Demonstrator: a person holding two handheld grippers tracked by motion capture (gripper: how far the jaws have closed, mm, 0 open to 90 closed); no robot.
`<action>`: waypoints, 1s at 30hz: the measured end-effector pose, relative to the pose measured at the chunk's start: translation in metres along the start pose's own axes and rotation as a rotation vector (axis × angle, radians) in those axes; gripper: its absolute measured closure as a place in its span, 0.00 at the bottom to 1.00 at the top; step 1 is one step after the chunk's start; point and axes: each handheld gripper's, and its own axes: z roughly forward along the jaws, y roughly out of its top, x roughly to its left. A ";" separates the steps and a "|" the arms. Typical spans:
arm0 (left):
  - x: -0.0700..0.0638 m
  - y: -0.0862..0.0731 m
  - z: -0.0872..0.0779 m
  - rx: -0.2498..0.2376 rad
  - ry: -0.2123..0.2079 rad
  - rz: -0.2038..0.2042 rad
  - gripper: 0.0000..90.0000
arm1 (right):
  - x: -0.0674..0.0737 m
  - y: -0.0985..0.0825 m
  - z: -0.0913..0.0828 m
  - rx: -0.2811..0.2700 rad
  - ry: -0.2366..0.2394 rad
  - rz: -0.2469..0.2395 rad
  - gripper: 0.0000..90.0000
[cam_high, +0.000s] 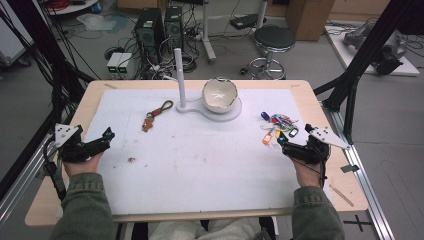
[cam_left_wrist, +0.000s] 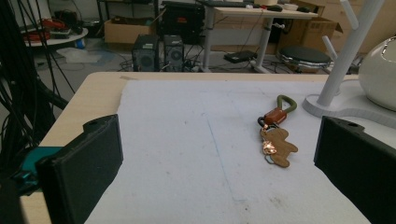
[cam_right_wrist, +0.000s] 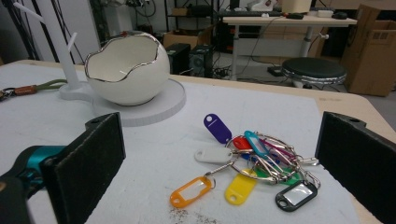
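Kid: Black jaws stick up big at the bottom of both gripper views. What are they near?

Helper: Look at the right gripper (cam_high: 282, 142) first. Just in front of it lies a bunch of bright plastic key tags on metal rings (cam_right_wrist: 254, 164). The tags are purple, white, orange, yellow, black and more. They sit on the white table mat (cam_high: 200, 165), at its right side.

Kid: And the other one?

Helper: The left gripper (cam_high: 107, 134) is at the left edge of the mat. Ahead of it lies a brown leather bear-shaped keychain with a green loop (cam_left_wrist: 275, 140), near the white stand with a tall peg post (cam_high: 179, 75). On the stand's round base sits a white egg-shaped bowl with a cracked silver rim (cam_right_wrist: 127, 70).

Kid: Are the grippers holding anything?

Helper: No. Both have their 2 jaws spread wide, with nothing between them. They touch nothing.

Kid: How should the person pick up the tags?

Helper: I think go slow. Aim the jaws at 1 ring or the thick middle of the bunch, not a loose tag. Come down low to the mat, then squeeze. A loose tag could slip out or drag the rest sideways.
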 end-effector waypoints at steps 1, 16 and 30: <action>0.001 0.000 -0.001 0.003 -0.001 -0.001 0.02 | -0.001 0.000 0.000 -0.002 -0.002 -0.003 0.00; 0.000 0.001 -0.001 0.019 -0.015 -0.017 0.02 | 0.000 0.000 0.001 0.008 0.011 -0.001 0.00; 0.000 0.002 0.005 0.038 -0.025 -0.032 0.02 | 0.002 -0.001 0.003 0.016 0.014 -0.007 0.00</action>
